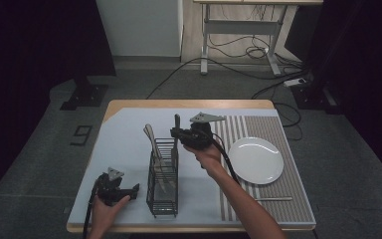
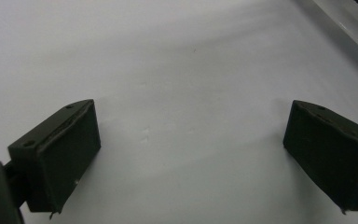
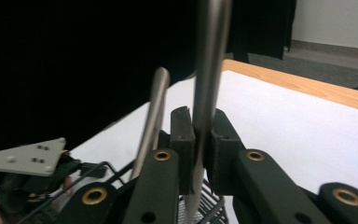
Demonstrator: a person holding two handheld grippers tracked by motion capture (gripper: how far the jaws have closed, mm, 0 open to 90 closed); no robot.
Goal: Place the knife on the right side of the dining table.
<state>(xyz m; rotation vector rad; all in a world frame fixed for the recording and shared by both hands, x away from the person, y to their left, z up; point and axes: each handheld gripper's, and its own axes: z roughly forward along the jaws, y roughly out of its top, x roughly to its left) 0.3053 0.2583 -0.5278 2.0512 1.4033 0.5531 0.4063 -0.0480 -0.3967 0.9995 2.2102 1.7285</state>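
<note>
My right gripper is shut on a metal piece of cutlery, which it holds upright over the far end of a black wire cutlery rack. In the right gripper view the jaws clamp its shaft, and its top runs out of the picture. Other cutlery stands tilted in the rack, one handle rising just left of the held piece. My left gripper rests on the pale mat at the front left, open, with nothing between its fingers.
A white plate lies on the striped mat at the right. One more utensil lies near that mat's front edge. The table's wooden rim shows at the back. Cables trail across the floor beyond the table.
</note>
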